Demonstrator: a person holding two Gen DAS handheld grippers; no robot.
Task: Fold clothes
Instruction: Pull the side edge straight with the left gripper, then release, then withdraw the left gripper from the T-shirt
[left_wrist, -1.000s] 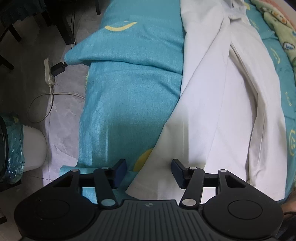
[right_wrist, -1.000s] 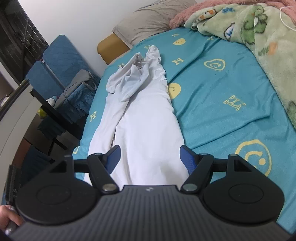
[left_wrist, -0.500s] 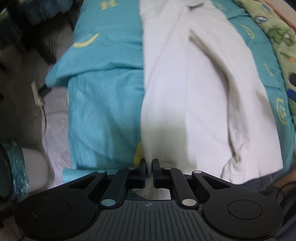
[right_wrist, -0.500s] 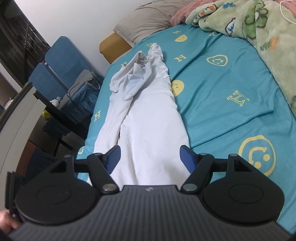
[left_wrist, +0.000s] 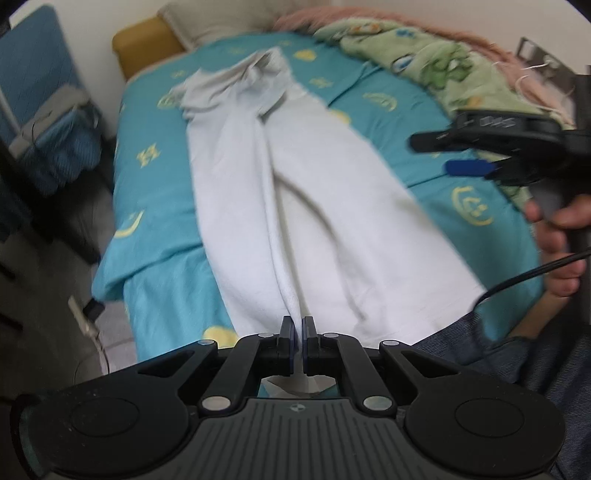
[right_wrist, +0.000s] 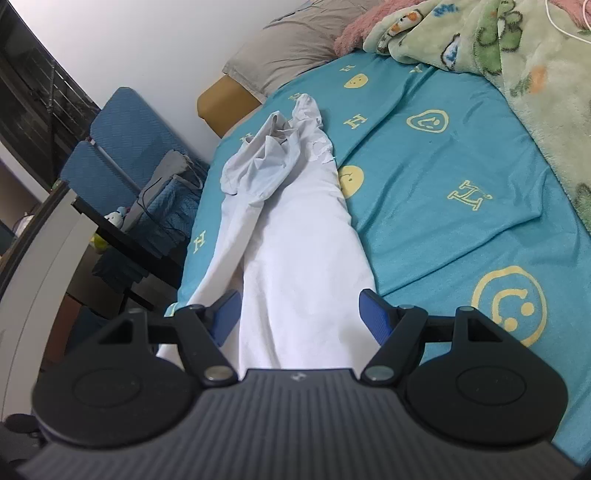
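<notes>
The white trousers (left_wrist: 258, 206) lay lengthwise down the middle of the frame on the teal bedsheet (left_wrist: 155, 192), waist bunched toward the upper centre, hems at the bottom. In the left wrist view the left gripper (left_wrist: 296, 328) sat at lower centre, its jaws pressed together on a pinched ridge of the trousers' cloth. The right gripper (right_wrist: 299, 310), seen at bottom centre of its own view, had its jaws spread wide over the nearer trouser leg, clamping nothing. A green blanket (right_wrist: 517, 48) filled the upper right; a blue chair (right_wrist: 122, 147) stood at the left edge.
</notes>
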